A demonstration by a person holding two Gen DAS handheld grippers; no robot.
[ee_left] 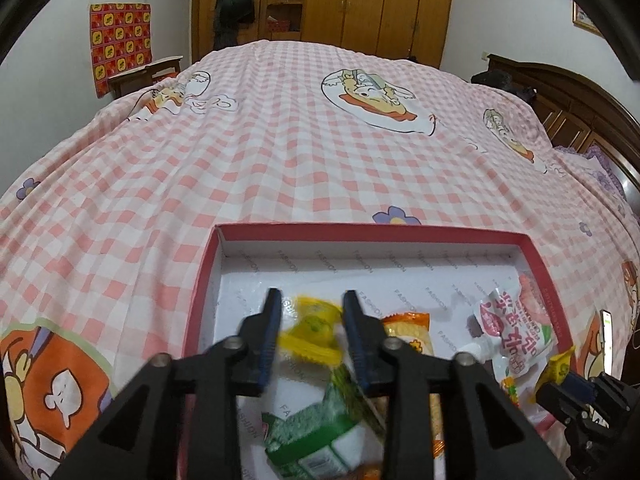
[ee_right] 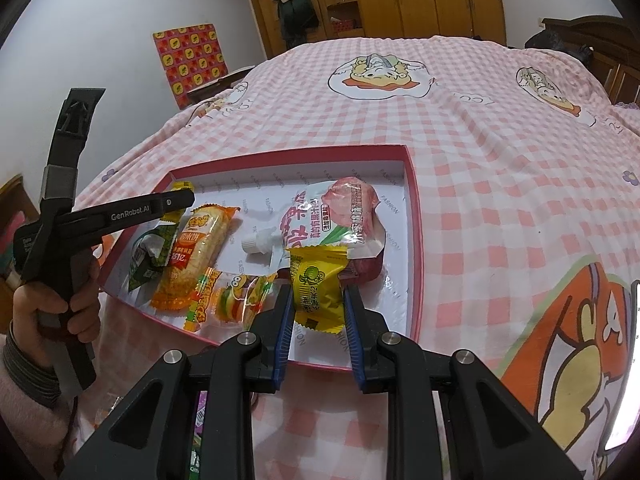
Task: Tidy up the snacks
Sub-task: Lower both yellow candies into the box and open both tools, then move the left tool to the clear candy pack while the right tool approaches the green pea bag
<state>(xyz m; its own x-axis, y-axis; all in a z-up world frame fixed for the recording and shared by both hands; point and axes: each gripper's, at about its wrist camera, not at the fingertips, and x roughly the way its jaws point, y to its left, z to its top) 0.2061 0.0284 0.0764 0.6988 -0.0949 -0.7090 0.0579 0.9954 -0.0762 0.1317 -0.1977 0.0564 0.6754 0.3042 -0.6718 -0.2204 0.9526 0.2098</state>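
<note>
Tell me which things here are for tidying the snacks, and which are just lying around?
For the job:
- red box
- yellow candy packet in the right gripper
- second yellow packet at the left gripper
- orange rice cracker
- green packet
- white drink pouch

Just lying around:
- checked bedspread
- wardrobe
- hanging clothes
</note>
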